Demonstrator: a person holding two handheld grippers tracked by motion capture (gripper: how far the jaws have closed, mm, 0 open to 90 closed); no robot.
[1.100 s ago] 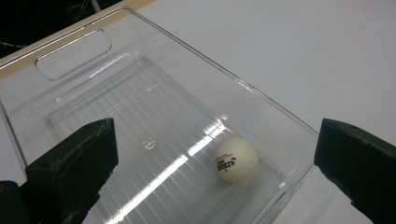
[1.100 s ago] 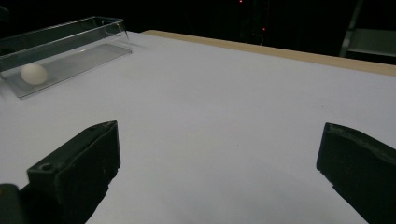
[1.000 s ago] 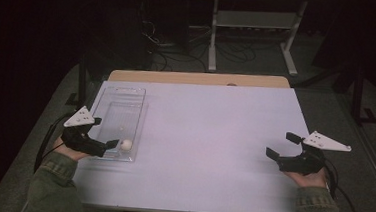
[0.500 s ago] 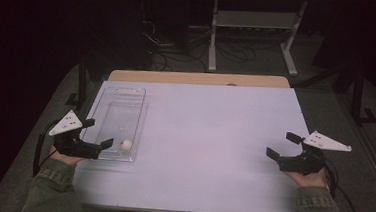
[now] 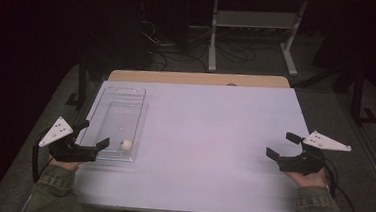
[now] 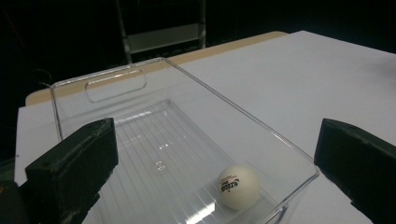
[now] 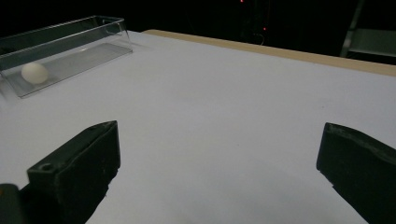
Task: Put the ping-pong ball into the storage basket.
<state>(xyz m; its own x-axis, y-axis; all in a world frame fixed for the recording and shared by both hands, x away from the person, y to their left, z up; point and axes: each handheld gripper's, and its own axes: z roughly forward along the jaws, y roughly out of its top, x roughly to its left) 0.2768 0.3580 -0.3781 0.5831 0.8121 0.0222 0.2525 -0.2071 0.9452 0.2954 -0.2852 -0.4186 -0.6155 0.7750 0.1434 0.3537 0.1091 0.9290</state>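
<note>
At the table's left edge: my left claw (image 5: 92, 135) hovers by the near left corner of the tray (image 5: 106, 111), jaws spread wide, nothing between them.
Left claw's own view: the two black jaws stand far apart at the bottom corners, with the tray's near end between them.
Tray: clear plastic, long and narrow, lying along the left edge of the table (image 5: 214, 138), its length running from near side to far side; a handle cutout shows in its far end wall.
Ball (image 5: 126, 144): white, with small red print, resting on the tray floor at the near end, close to the near right corner and just beside the wall; I cannot tell whether it touches the wall.
Ball and left claw: near each other, apart.
At the right edge: my right claw (image 5: 284, 145) hangs over the near right part of the table, jaws released and empty.
Right claw's own view: bare white table between the jaws, tray (image 7: 65, 44) and ball (image 7: 34, 73) well apart, toward the far left.
</note>
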